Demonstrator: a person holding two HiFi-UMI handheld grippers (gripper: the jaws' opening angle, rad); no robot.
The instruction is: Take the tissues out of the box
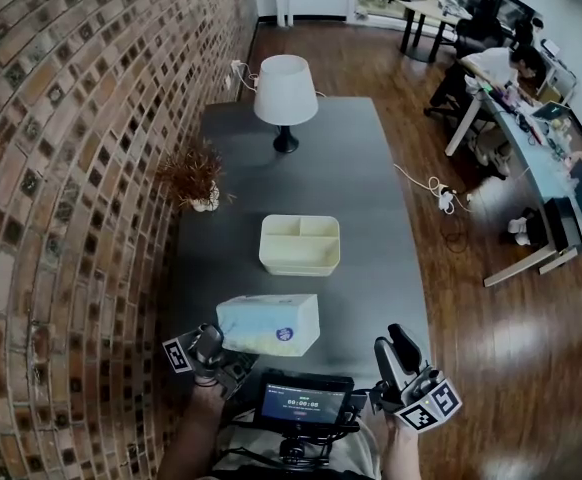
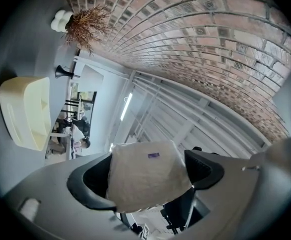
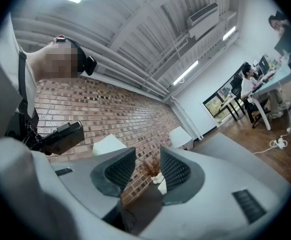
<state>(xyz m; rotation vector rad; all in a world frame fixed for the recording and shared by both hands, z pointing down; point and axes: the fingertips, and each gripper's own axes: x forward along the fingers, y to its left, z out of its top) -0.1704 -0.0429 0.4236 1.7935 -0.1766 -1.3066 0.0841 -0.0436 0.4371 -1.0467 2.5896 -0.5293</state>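
Gripping the tissue box (image 1: 268, 324) by one end, the left tool (image 1: 214, 354) has its jaws about half apart and pressed on the box's sides. It holds the box, seemingly raised off the grey worktop (image 1: 371, 218), on the person's side of the cream divided tray (image 1: 299, 244). The right tool (image 1: 403, 360) is also nearer the person than the tray, its jaws a little apart with nothing between them. No tissue shows outside the box, so the task looks barely begun. Every tissue has yet to be drawn out, probably by the right tool.
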